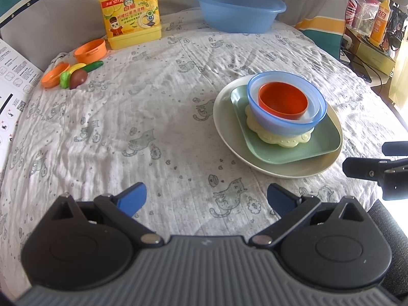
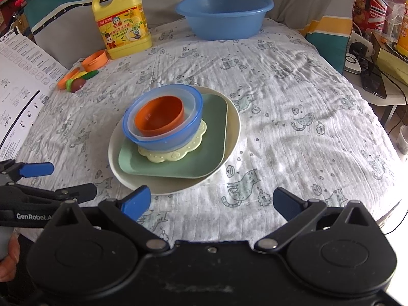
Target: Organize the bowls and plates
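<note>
A stack stands on the cloth-covered table: a cream round plate [image 1: 293, 170] [image 2: 165, 188] at the bottom, a green square plate [image 1: 301, 150] [image 2: 178, 165], a pale yellow scalloped plate [image 1: 285, 141] [image 2: 163, 156], a blue bowl [image 1: 288, 125] [image 2: 163, 142], a clear bowl and an orange bowl [image 1: 283, 102] [image 2: 159, 118] nested inside. My left gripper [image 1: 206, 200] is open and empty, left of the stack. My right gripper [image 2: 211, 201] is open and empty, just in front of the stack. Each gripper shows at the edge of the other's view.
A large blue basin [image 1: 238, 9] [image 2: 224, 14] stands at the back. A yellow detergent jug [image 1: 130, 12] [image 2: 122, 28] stands back left, with an orange toy pot, lid and toy vegetables [image 1: 76, 75] [image 2: 79, 80] beside it. A printed sheet [image 1: 10, 81] lies at the left edge.
</note>
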`<state>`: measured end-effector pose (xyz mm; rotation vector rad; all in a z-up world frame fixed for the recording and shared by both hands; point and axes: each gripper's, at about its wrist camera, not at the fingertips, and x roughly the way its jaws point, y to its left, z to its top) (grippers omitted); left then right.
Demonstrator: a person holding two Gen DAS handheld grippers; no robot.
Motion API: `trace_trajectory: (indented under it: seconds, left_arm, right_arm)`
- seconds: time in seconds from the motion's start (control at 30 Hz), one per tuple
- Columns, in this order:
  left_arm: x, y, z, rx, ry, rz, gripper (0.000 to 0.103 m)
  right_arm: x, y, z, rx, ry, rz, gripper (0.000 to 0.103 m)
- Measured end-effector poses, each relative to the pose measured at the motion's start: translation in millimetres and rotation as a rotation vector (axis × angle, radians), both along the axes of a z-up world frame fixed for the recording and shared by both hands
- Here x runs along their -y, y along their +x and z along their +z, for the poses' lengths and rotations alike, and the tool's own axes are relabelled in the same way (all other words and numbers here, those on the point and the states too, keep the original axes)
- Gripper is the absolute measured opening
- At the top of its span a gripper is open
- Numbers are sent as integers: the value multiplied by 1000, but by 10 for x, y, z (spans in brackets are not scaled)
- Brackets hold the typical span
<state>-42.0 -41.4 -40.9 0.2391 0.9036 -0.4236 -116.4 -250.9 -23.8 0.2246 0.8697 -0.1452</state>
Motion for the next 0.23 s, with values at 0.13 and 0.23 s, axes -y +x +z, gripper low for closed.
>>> trace_trajectory:
  seconds: [0.13, 0.23]
  left_arm:
    - [-10, -1, 9, 3, 0, -3, 103]
    - [-23, -5, 23, 9, 0, -6, 103]
  right_arm:
    - [-1, 1, 2, 0, -1, 0, 103]
    - [0, 4, 1, 1, -3, 2, 103]
